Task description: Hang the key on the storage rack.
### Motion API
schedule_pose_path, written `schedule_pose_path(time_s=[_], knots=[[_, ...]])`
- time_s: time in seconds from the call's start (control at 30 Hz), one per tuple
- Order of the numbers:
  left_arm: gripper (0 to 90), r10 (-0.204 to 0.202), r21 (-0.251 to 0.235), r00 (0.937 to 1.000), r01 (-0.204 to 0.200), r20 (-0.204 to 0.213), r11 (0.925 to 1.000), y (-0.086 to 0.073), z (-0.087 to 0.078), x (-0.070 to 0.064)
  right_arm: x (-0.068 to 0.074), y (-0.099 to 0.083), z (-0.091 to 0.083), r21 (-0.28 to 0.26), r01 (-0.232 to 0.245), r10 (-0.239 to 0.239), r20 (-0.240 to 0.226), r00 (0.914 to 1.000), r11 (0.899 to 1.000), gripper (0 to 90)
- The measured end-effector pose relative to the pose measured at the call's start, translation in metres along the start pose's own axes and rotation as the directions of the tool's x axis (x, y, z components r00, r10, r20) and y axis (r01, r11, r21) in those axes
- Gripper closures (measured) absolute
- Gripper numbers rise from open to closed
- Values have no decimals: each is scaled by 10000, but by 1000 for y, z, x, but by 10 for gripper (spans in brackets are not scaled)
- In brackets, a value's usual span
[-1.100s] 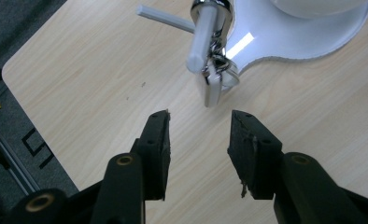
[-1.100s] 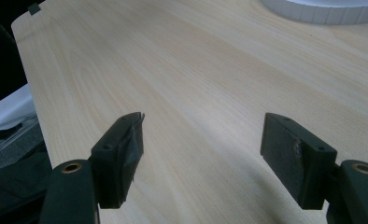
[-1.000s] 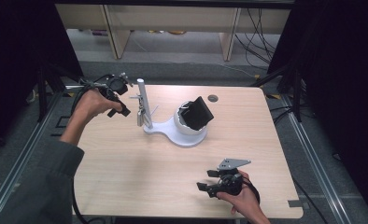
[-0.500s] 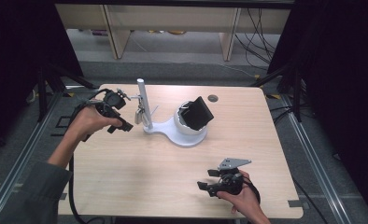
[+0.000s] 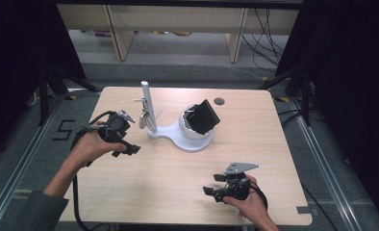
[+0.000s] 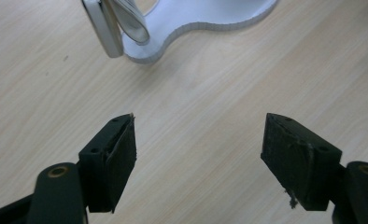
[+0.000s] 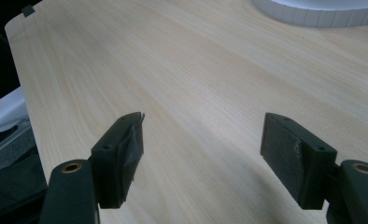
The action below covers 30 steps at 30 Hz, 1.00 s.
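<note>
Counter (image 5: 168, 183) of pale wood carried a white stand (image 5: 178, 135): a flat base with an upright post (image 5: 146, 103) at its left end and a rounded cup at its right end holding a tilted black block (image 5: 203, 117). Small metal padlock (image 5: 143, 120) hung against the post, just above the base.

Left tool (image 5: 128, 147) was held in the left hand (image 5: 89, 144) just beside the post end of the stand, apart from it, jaws spread wide with nothing between them; its own view showed bare counter between the pads, with the padlock (image 6: 113, 25) and the base edge (image 6: 196, 18) beyond.

Right tool (image 5: 214, 185) sat in the right hand (image 5: 247, 202) near the front edge of the counter, well apart from the stand, jaws likewise wide apart and empty over bare wood.
</note>
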<state>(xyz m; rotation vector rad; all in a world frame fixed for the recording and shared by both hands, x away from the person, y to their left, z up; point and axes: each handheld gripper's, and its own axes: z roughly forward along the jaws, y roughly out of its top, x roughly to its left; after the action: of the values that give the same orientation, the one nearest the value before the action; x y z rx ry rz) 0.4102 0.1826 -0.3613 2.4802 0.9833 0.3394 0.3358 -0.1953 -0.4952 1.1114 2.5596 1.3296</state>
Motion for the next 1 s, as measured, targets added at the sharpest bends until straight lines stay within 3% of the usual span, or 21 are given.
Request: schedule_pose_path(time_s=[0.2,0.23,0.47,0.53,0.57,0.67,0.77,1.0], knots=[[250,157,-117,9994,-153,316,9998,-12,5,-11,0,1,1,-25,57,-57,-12,10000,10000,310],[249,359,-46,9989,-358,318,9994,-14,6,-11,0,1,1,-39,69,-69,-61,10000,10000,310],[235,-100,-398,9976,128,683,9991,-32,15,-24,1,1,1,-61,-46,45,-95,9999,10000,309],[232,-160,-539,9971,201,741,9983,-37,18,-26,-1,1,1,-189,174,-172,98,9998,9997,309],[229,38,-830,9978,16,655,9966,-40,21,-27,0,1,1,-216,149,-147,72,9999,9997,308],[223,-5,-815,9961,77,885,9966,-48,25,-33,3,1,1,-44,-215,214,-108,9997,9998,304],[214,116,-854,9963,-43,850,9963,-53,28,-38,2,2,2,-163,21,-21,28,10000,9999,302],[211,172,-1049,9964,-83,833,9945,-61,30,-48,1,2,2,-208,-71,70,-66,10000,9998,298]])
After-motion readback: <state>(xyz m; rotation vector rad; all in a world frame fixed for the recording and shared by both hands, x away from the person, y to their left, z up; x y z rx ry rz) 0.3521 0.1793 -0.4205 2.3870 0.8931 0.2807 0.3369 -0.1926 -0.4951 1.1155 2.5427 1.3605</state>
